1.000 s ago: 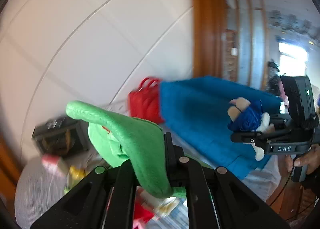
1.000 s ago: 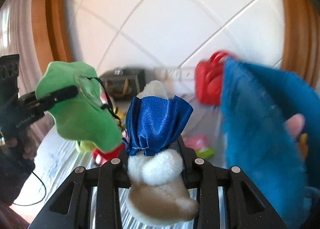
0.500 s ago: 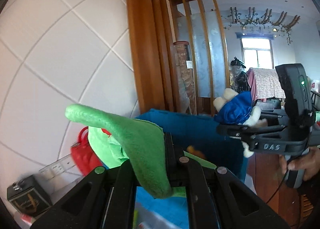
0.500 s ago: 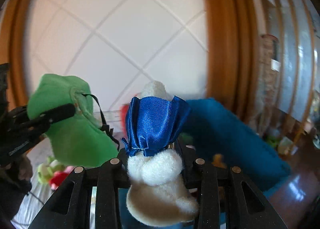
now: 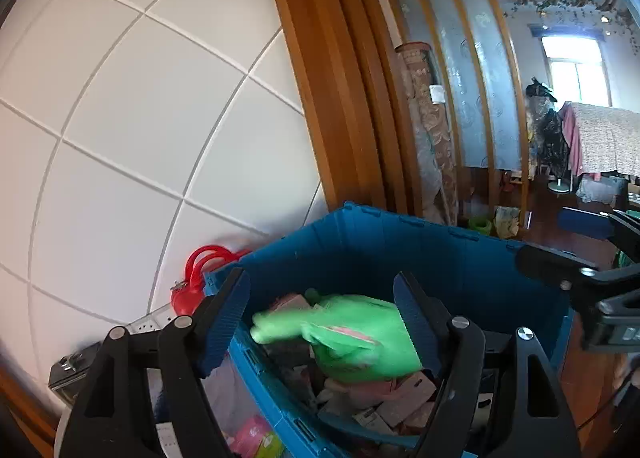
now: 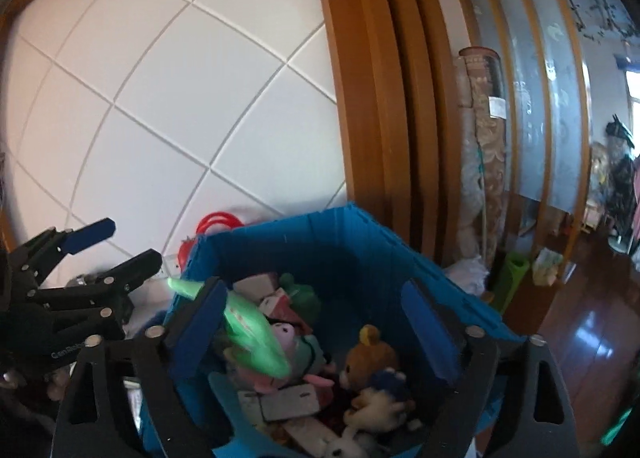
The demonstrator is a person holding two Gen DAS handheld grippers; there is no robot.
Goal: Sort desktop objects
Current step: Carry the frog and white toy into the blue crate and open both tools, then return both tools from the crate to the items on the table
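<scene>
2 grippers are shown above a blue storage bin [image 5: 440, 258], into which desktop objects are being sorted; the step in hand is judged to be the release. The left gripper [image 5: 324, 318] has its jaws just opened, and they are seen spread wide; the green plush toy [image 5: 348, 342], blurred as if falling, lies between and below the jaws, with neither pad pressed on it, above the boxes and toys already in the bin. The right gripper [image 6: 316, 326] has likewise just been opened, and nothing is clamped between its blue pads; a pale plush with a blue garment [image 6: 384, 398] is seen among the bin's contents beside a small brown bear [image 6: 370, 354], well clear of the jaws. In the right wrist view the green toy appears as a bright streak at the bin's near-left side. A red handled item [image 5: 204, 270] stands behind the bin against the white tiled wall [image 5: 140, 117]. The next move is judged to call for both grippers to be withdrawn from over the bin, jaws kept apart, and directed back toward whatever remains to be sorted, which is not shown here.
</scene>
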